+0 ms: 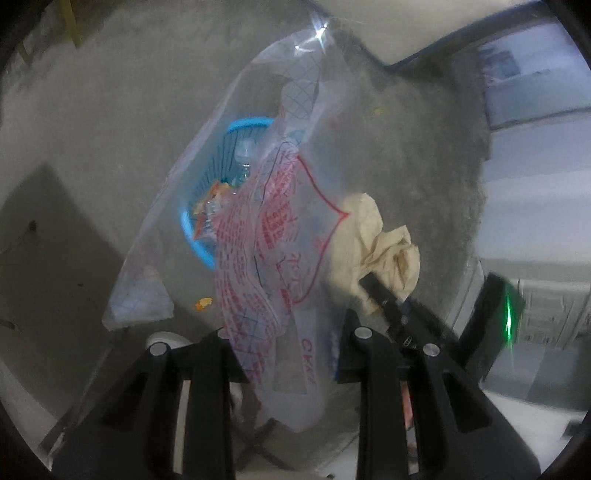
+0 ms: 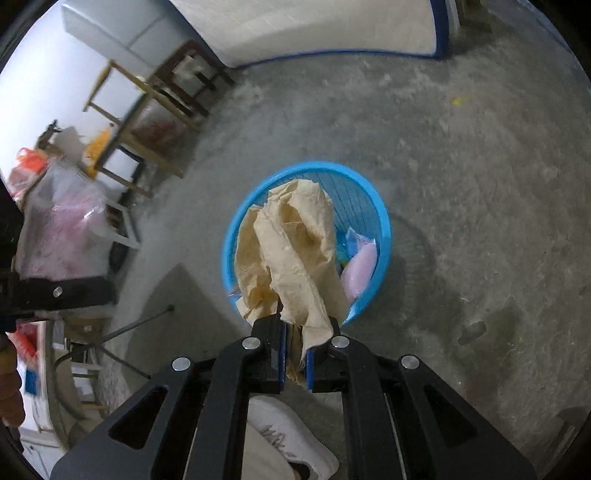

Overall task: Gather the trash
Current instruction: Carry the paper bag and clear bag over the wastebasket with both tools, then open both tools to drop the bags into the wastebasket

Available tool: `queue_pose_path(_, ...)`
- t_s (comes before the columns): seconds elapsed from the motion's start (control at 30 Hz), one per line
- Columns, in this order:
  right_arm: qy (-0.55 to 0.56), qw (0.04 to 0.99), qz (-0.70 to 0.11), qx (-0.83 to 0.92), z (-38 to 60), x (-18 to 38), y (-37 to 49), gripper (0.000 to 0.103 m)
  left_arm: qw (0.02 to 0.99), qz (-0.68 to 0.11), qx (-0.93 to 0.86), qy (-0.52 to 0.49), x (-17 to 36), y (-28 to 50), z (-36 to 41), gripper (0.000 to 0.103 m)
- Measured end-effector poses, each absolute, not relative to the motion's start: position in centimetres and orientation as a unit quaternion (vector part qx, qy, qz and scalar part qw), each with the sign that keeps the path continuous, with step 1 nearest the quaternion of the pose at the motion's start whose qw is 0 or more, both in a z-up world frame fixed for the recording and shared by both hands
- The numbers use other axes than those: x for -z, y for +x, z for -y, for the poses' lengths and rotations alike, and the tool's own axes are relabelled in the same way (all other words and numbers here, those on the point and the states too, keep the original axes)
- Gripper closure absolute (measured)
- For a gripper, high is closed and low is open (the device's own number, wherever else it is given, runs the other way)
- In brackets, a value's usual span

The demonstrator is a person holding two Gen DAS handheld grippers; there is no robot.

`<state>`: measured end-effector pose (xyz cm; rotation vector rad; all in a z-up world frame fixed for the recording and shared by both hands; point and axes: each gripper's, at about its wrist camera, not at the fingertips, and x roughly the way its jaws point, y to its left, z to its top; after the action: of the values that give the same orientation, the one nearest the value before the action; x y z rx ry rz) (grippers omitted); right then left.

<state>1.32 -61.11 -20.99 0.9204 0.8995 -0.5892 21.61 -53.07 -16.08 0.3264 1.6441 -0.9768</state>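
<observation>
My right gripper (image 2: 295,354) is shut on a crumpled tan paper (image 2: 291,251) and holds it right above a blue plastic basket (image 2: 382,221) on the concrete floor. A pink packet (image 2: 360,271) lies in the basket. My left gripper (image 1: 288,354) is shut on a clear plastic bag with red print (image 1: 273,229), which hangs in front of its camera. Through the bag I see the blue basket (image 1: 192,229) with a bottle and wrappers. The tan paper (image 1: 376,243) and the right gripper's fingers (image 1: 384,299) show to the right of the bag.
Wooden chairs (image 2: 155,110) and a bulging clear bag (image 2: 62,229) stand at the left. A white shoe (image 2: 288,443) is just under my right gripper. A small orange scrap (image 1: 203,303) lies on the floor near the basket. A wall base (image 2: 332,33) runs behind.
</observation>
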Motion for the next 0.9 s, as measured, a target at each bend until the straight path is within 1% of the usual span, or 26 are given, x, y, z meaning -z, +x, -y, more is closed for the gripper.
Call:
queue_pose_path(0.07,0.423,0.752,-0.424,0.276,62.3,22.8,2.8,0.095,0.554,-0.715,0.407,0.127,18.2,22.1,55.1,0.077)
queue_pose_path(0.1,0.423,0.747,-0.429,0.281,62.9,23.8,3.7,0.095,0.549,-0.721,0.404,0.124,19.4,22.3,56.1,0.073)
queue_pose_path(0.13,0.425,0.743,-0.432,0.284,63.5,24.8,4.5,0.095,0.545,-0.726,0.403,0.12,20.4,22.3,57.1,0.063)
queue_pose_path(0.17,0.426,0.741,-0.434,0.284,64.2,25.4,4.9,0.094,0.541,-0.727,0.407,0.115,21.1,22.3,57.7,0.058)
queue_pose_path(0.2,0.426,0.739,-0.438,0.285,64.7,26.1,5.5,0.093,0.538,-0.729,0.408,0.114,21.6,22.2,58.0,0.045)
queue_pose_path(0.23,0.422,0.734,-0.447,0.289,65.2,27.2,6.2,0.092,0.537,-0.73,0.406,0.118,22.2,22.3,58.6,0.036)
queue_pose_path(0.3,0.417,0.731,-0.46,0.283,65.6,28.6,7.2,0.091,0.539,-0.731,0.4,0.12,22.7,23.7,58.8,0.032)
queue_pose_path(0.33,0.415,0.729,-0.47,0.276,65.7,29.5,7.9,0.087,0.538,-0.733,0.4,0.117,22.7,23.9,59.0,0.03)
queue_pose_path(0.4,0.404,0.727,-0.481,0.276,65.9,29.9,8.5,0.074,0.541,-0.731,0.402,0.106,22.2,23.9,59.1,0.027)
queue_pose_path(0.43,0.393,0.729,-0.486,0.279,65.9,30.1,8.7,0.063,0.544,-0.728,0.405,0.105,22.0,23.6,59.3,0.026)
queue_pose_path(0.47,0.385,0.732,-0.486,0.283,65.9,30.1,8.8,0.055,0.548,-0.722,0.409,0.104,21.5,23.5,59.4,0.026)
queue_pose_path(0.5,0.382,0.735,-0.483,0.283,66.0,30.1,8.7,0.052,0.551,-0.718,0.413,0.104,20.9,23.4,59.9,0.025)
queue_pose_path(0.57,0.38,0.744,-0.473,0.281,66.1,29.8,8.5,0.041,0.556,-0.711,0.421,0.095,20.0,23.5,60.3,0.025)
queue_pose_path(0.63,0.377,0.75,-0.464,0.284,66.2,29.2,8.1,0.038,0.56,-0.703,0.431,0.085,18.4,23.6,59.9,0.024)
queue_pose_path(0.8,0.395,0.761,-0.43,0.283,66.9,28.2,7.0,0.038,0.569,-0.678,0.459,0.075,13.4,23.0,57.8,0.024)
queue_pose_path(0.9,0.383,0.767,-0.431,0.281,66.9,28.0,7.4,0.038,0.578,-0.655,0.482,0.076,9.6,22.8,55.4,0.024)
